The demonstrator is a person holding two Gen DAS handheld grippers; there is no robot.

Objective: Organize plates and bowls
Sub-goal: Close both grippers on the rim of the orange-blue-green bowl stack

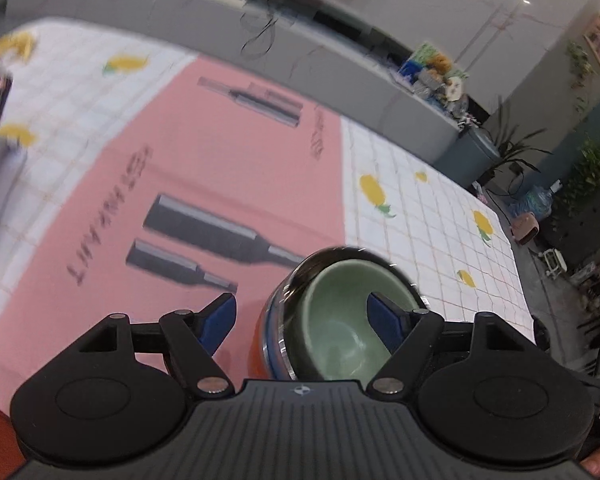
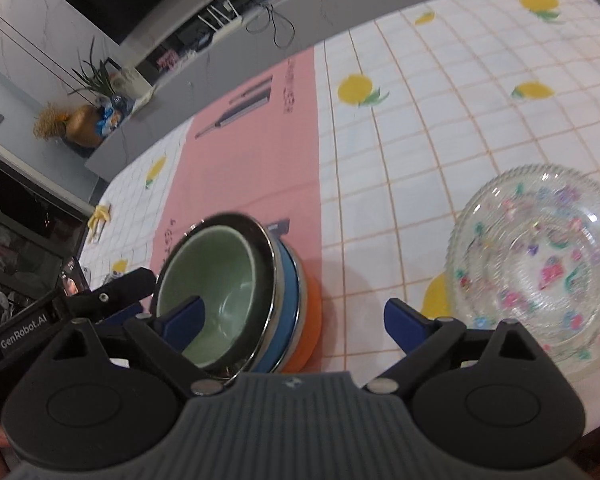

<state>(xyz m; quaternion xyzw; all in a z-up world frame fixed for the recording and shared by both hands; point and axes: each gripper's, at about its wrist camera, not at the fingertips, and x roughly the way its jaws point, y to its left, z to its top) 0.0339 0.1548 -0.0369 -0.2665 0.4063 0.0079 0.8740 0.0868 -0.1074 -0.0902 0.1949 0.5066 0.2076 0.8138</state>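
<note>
Here both the left gripper (image 1: 302, 312) and right gripper (image 2: 292, 316) stand released; nested bowls (image 2: 236, 284) save tabletop (image 2: 440, 120) space, glass bowl (image 2: 540, 264) apart.

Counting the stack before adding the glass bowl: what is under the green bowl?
The green bowl sits in a metal bowl, above a blue dish and an orange one. Only rims show; anything nested deeper is covered.

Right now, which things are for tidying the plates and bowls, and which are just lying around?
For the job:
green bowl
steel bowl
blue plate
orange plate
glass bowl

Just lying about:
pink mat
tablecloth
plants
cables
</note>
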